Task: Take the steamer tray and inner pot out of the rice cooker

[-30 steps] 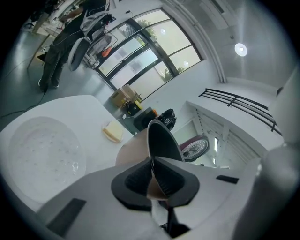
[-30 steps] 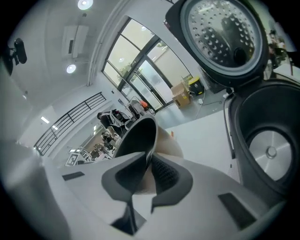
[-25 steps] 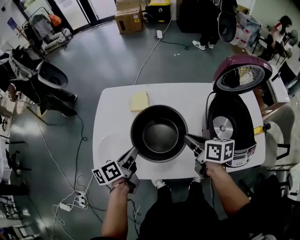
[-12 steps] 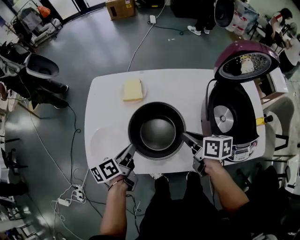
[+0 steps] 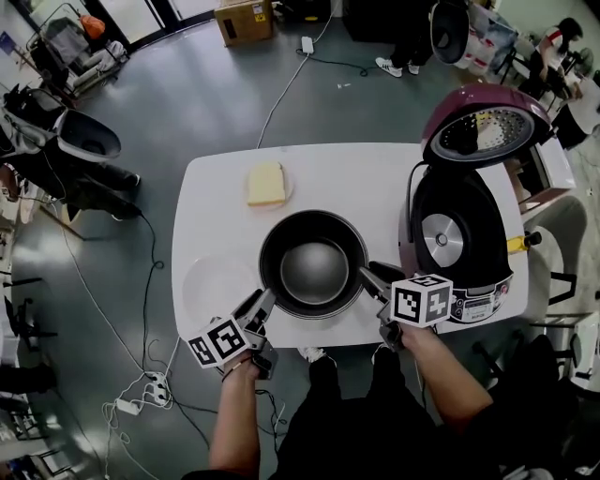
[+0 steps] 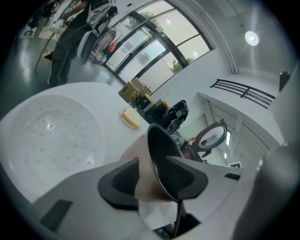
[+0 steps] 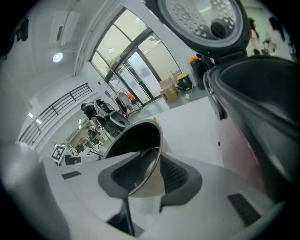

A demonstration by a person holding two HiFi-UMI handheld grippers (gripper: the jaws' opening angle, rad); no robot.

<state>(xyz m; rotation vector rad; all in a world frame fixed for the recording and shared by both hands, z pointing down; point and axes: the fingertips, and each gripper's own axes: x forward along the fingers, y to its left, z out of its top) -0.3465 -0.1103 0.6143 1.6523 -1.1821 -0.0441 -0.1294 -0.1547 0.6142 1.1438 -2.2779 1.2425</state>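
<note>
The dark inner pot (image 5: 313, 263) stands on the white table (image 5: 375, 178), just left of the maroon rice cooker (image 5: 458, 236), whose lid (image 5: 483, 134) is up. The pale steamer tray (image 5: 217, 282) lies flat left of the pot; in the left gripper view the tray (image 6: 51, 131) fills the left side. My left gripper (image 5: 262, 302) straddles the pot's near-left rim (image 6: 157, 154). My right gripper (image 5: 367, 277) straddles the near-right rim (image 7: 140, 154). Both pairs of jaws have just been opening, and the rim sits loosely between the pads.
A yellow sponge (image 5: 265, 183) lies toward the table's far side. The cooker's empty cavity (image 5: 443, 240) shows its heating plate. Cables, chairs and cardboard boxes (image 5: 243, 16) lie on the floor beyond, and people stand at the back right.
The pot has come down with both grippers and now rests on the table. Both pairs of jaws stand a little wider round its rim.
</note>
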